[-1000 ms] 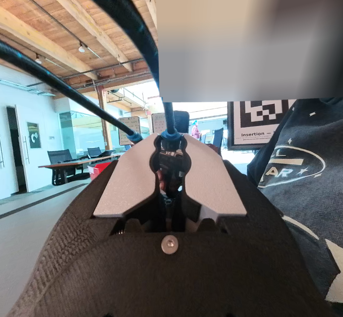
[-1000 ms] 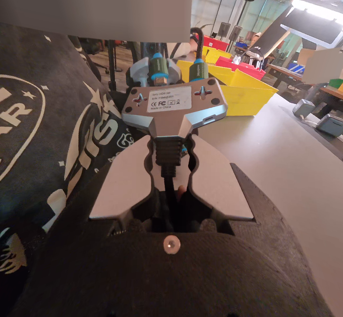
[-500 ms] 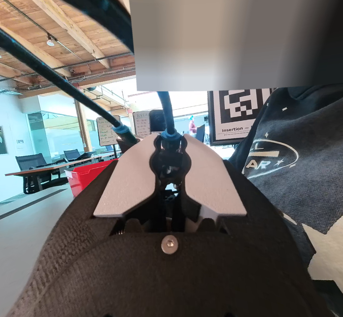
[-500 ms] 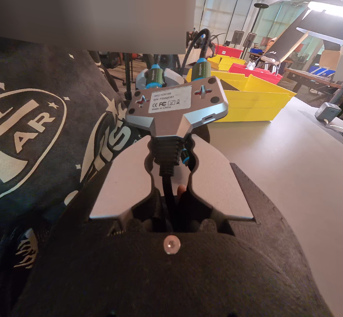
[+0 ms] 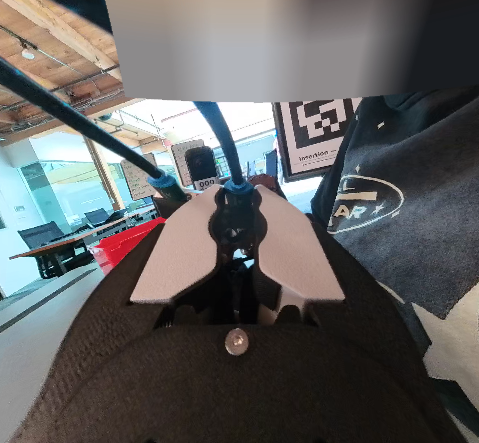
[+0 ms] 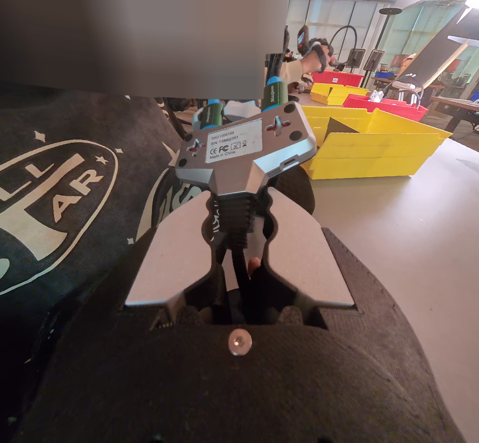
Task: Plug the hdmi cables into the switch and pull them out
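Observation:
In the right wrist view my right gripper is shut on the black ribbed cable neck of the grey HDMI switch, held underside up and tilted. Two green HDMI plugs with blue collars meet its far edge: the right plug is seated, and the left plug is at its port, held between the left gripper's grey fingers. In the left wrist view my left gripper is shut on that plug's blue collar. The second cable's plug is just to its left. The switch is hidden there.
A person's dark printed shirt is close on the left. Yellow bins and a red bin stand on the grey table. Another person's hand holds a device behind. A red bin shows in the left wrist view.
The left plug's bare metal tip, visible one second ago, has closed up against the switch's port. The switch has tilted, with its right side raised. Both views have swung sideways.

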Demonstrator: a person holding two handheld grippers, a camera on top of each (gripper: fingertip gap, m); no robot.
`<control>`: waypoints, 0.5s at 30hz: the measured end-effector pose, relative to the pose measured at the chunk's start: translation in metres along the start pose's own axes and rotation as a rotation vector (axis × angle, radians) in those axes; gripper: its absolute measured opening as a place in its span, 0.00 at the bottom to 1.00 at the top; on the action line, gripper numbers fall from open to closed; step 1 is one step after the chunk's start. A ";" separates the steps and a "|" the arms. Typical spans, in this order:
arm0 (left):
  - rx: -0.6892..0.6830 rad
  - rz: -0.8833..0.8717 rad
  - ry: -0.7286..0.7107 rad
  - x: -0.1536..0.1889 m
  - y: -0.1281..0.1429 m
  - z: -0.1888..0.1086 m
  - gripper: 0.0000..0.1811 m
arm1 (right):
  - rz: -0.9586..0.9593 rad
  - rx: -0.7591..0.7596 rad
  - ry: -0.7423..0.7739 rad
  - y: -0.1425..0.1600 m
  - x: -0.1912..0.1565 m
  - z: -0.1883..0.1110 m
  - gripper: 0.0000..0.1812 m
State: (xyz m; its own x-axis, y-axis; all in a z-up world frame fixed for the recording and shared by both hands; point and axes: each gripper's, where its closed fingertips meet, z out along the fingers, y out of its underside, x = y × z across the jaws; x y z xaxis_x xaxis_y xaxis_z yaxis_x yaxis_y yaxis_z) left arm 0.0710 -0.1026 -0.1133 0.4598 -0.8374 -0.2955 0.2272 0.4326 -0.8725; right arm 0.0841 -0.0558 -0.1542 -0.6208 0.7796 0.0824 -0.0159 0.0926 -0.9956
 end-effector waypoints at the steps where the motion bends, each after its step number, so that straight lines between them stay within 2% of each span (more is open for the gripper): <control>1: -0.004 0.000 0.000 0.000 0.002 0.000 0.11 | -0.001 0.003 0.009 0.000 0.001 -0.001 0.19; 7: -0.095 -0.011 -0.024 -0.006 0.020 0.000 0.11 | 0.011 -0.004 0.053 0.002 0.008 0.001 0.19; 9: -0.076 -0.045 -0.048 -0.011 0.017 -0.001 0.11 | -0.010 0.009 0.082 -0.003 0.011 0.001 0.19; 11: -0.052 -0.079 -0.094 -0.022 0.012 -0.004 0.12 | -0.072 0.016 0.135 -0.012 0.016 -0.001 0.20; 12: -0.046 -0.071 -0.136 -0.028 0.010 -0.007 0.16 | -0.103 0.024 0.156 -0.020 0.019 -0.003 0.20; 15: -0.032 0.007 -0.189 -0.033 0.006 -0.012 0.21 | -0.211 0.044 0.272 -0.059 0.036 -0.022 0.19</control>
State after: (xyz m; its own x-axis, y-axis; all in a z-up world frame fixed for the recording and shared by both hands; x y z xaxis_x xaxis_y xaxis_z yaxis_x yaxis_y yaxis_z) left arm 0.0470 -0.0770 -0.1132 0.6153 -0.7554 -0.2253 0.1974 0.4244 -0.8837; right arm 0.0802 -0.0191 -0.0914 -0.3689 0.8831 0.2900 -0.1593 0.2474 -0.9557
